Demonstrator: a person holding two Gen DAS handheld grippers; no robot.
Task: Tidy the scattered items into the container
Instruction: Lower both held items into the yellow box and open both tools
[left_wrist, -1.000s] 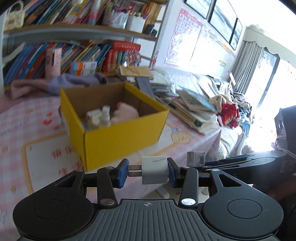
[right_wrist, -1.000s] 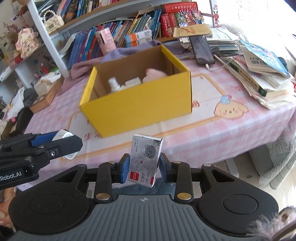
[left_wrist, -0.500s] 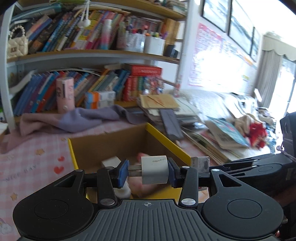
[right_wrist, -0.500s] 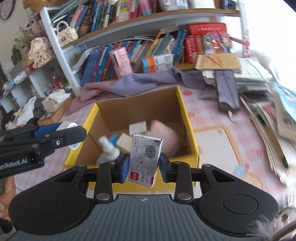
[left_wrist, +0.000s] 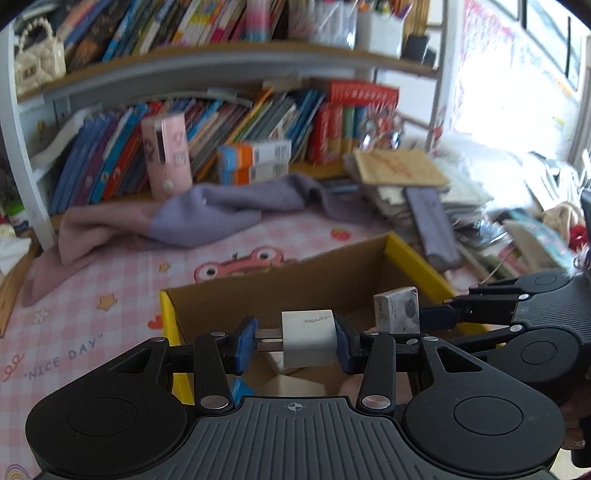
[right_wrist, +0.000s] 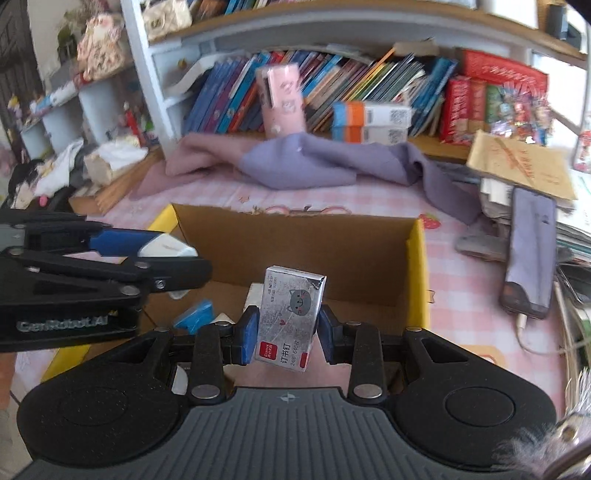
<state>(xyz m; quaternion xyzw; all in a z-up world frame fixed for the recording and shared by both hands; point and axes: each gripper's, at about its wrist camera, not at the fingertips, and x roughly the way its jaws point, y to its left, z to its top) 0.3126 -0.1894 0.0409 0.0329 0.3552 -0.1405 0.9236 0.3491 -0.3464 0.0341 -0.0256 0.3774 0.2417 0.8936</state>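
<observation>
Both hand-held grippers have travelled from in front of the yellow box to right over its open top since a second ago, loads unchanged. Left wrist view: left hand-held gripper (left_wrist: 295, 343) clamped on a white charger block (left_wrist: 308, 341), its metal prongs pointing toward the left blue pad (left_wrist: 245, 343); block hangs above the yellow cardboard box (left_wrist: 413, 258), brown inside, a few pale items partly visible on the box floor below the jaws. Right hand-held gripper (left_wrist: 436, 317) enters from the right edge, over the box's right side, holding a small silver staple box (left_wrist: 397, 310). Behind the box: pink checked worktop (left_wrist: 92, 295) with "NICE DAY" print, purple-pink cloth (left_wrist: 207, 214), pink carton (left_wrist: 166, 155) upright against the bookshelf (left_wrist: 184, 74), stacked papers and books to the right. Background motion-blurred. Right wrist view: right hand-held gripper (right_wrist: 286, 330) closed tight on the staple box (right_wrist: 290, 317), cat face on its front, box slightly tilted, held above the near part of the yellow cardboard box (right_wrist: 417, 273). Left hand-held gripper (right_wrist: 170, 254) comes in from the left over the box's left wall, white charger block (right_wrist: 166, 249) between its fingers. Blue-and-white item (right_wrist: 195, 314) lies inside on the box floor. Dark phone (right_wrist: 530, 254) on the worktop (right_wrist: 461, 314) right of the box, cloth (right_wrist: 314, 166) behind it.
</observation>
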